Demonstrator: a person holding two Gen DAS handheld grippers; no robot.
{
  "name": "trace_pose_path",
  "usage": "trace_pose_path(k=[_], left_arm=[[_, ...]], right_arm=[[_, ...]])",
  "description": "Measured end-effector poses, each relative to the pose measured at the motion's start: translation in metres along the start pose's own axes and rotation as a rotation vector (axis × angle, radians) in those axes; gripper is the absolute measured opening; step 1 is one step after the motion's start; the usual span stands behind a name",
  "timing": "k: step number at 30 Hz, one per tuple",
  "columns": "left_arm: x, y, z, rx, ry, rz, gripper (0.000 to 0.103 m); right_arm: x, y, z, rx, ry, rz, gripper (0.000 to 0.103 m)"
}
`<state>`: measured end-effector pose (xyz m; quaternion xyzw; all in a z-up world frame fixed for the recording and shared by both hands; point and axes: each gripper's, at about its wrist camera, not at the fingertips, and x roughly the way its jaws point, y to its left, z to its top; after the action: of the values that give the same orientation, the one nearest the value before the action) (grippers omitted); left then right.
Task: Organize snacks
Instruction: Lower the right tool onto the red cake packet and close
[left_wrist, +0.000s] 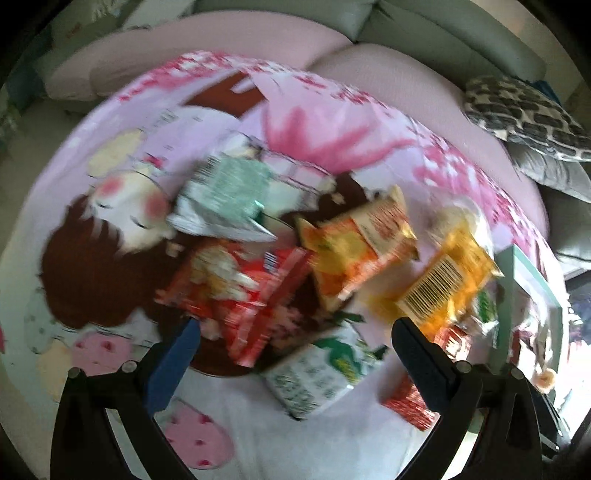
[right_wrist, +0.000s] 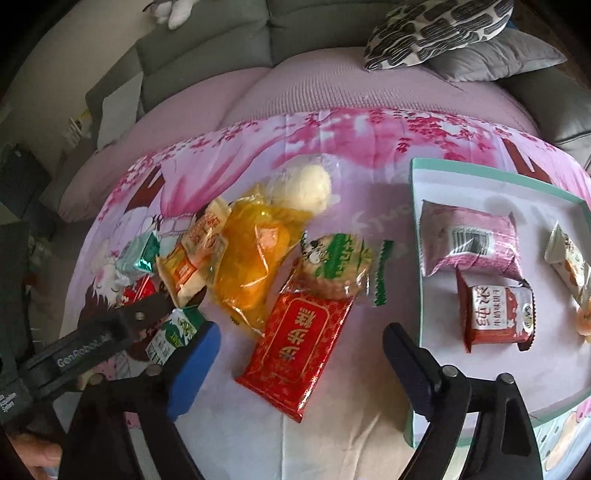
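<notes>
Several snack packets lie in a heap on a pink printed cloth (right_wrist: 332, 140). In the right wrist view my right gripper (right_wrist: 299, 347) is open above a red foil packet (right_wrist: 295, 347); a round green-wrapped cake (right_wrist: 332, 266), a yellow bag (right_wrist: 251, 266) and a pale bun (right_wrist: 306, 188) lie beyond it. A white tray with a teal rim (right_wrist: 417, 221) at the right holds a pink packet (right_wrist: 469, 240) and a red packet (right_wrist: 495, 314). The blurred left wrist view shows my left gripper (left_wrist: 295, 328) open over a red packet (left_wrist: 243, 291) and a green-white packet (left_wrist: 317, 373).
My left gripper's arm (right_wrist: 92, 339) reaches in at the right wrist view's lower left. A grey sofa (right_wrist: 221, 44) with a black-and-white patterned cushion (right_wrist: 436, 26) stands behind the cloth. The tray's rim (left_wrist: 532, 273) shows at the right edge of the left wrist view.
</notes>
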<state>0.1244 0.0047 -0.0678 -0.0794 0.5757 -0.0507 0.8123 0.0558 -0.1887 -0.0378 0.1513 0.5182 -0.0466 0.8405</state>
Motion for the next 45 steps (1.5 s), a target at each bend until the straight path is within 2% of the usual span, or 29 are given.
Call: trace_pose_path(k=[2,6,10,15,24,35,37,45], left_arm=[[0.004,-0.006,-0.001,0.011,0.015,0.01,0.103],[0.012,-0.009,-0.001,0.004,0.046,0.005,0.103],[0.023,-0.003,0.004,-0.055,0.095,-0.065,0.103],[0.037,-0.009,0.004,-0.045,0.132,-0.038,0.103],[0.049,-0.029,0.012,-0.016,0.135,0.021,0.103],[0.048,-0.015,0.016,-0.048,0.123,0.046,0.103],[0.045,-0.004,0.015,-0.054,0.117,0.052,0.103],[0.039,0.014,0.014,-0.069,0.116,0.062,0.103]], right_arm=[[0.001,0.001,-0.001,-0.004,0.005,0.011,0.08],[0.005,0.002,-0.002,-0.007,0.02,0.004,0.077],[0.012,-0.001,-0.003,0.001,0.045,0.0,0.076],[0.02,-0.003,-0.003,-0.002,0.073,-0.009,0.075],[0.04,-0.006,-0.004,0.01,0.13,-0.02,0.076],[0.046,0.001,-0.003,0.0,0.125,-0.066,0.077],[0.048,0.004,-0.004,-0.009,0.121,-0.078,0.084],[0.061,0.019,-0.003,-0.045,0.118,-0.144,0.092]])
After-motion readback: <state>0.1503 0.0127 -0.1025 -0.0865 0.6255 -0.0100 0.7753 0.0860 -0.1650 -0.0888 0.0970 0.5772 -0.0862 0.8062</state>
